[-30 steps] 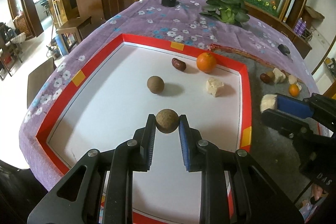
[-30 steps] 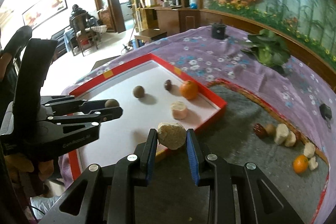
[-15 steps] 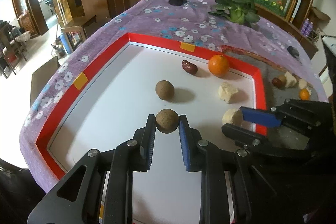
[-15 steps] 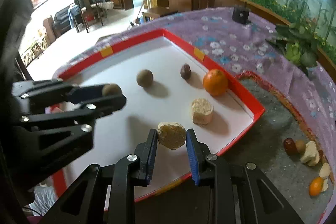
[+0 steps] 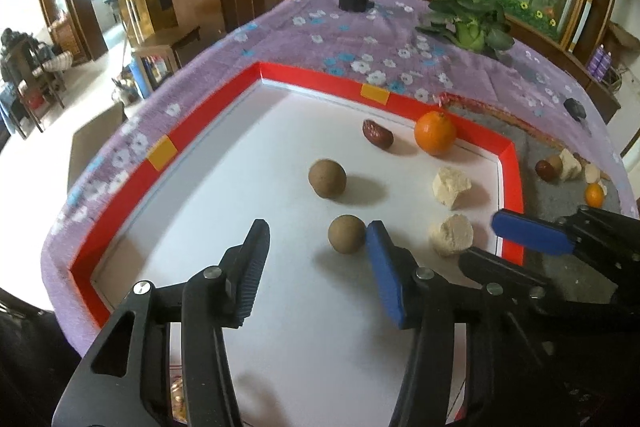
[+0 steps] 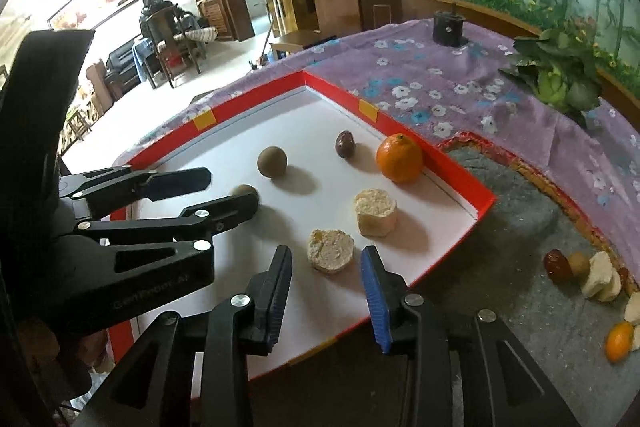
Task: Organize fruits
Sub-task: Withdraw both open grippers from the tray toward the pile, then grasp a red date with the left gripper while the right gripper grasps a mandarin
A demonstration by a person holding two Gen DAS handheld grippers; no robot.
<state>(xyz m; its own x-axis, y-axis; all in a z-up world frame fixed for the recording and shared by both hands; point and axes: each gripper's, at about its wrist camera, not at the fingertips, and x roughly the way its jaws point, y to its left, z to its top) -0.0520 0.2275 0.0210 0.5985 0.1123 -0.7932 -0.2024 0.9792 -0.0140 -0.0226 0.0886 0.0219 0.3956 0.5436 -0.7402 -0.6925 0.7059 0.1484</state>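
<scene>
Two grippers work over the white floor of a red-rimmed tray (image 5: 508, 163) on a purple flowered cloth (image 5: 360, 39). Nearest in the left wrist view, the left gripper (image 5: 316, 239) has its jaws spread; they have just been opening, and a brown ball (image 5: 346, 233) sits on the tray floor between them, just against the blue pad on the right and clear of the black one. The right wrist view shows only a sliver of that ball behind the left gripper's fingers, which hide the rest.

Nearest in the right wrist view, the right gripper (image 6: 326, 267) also stands parted, its jaws having just been opening, with a pale round chunk (image 6: 331, 251) lying on the tray between the pads, neither pressing it. From the left camera this chunk (image 5: 451, 234) appears beside the right gripper's blue finger, and the gap is hard to judge there.

Farther in lie a second pale chunk (image 6: 375, 211) and a second brown ball (image 6: 272, 161), then a dark red date (image 6: 345, 143) and an orange (image 6: 399, 157) near the far rim.

Beyond the tray, on a grey mat (image 6: 520, 227), a small heap of fruit (image 6: 584, 273) shows clearly in the right view; the left view catches it only at the edge.
</scene>
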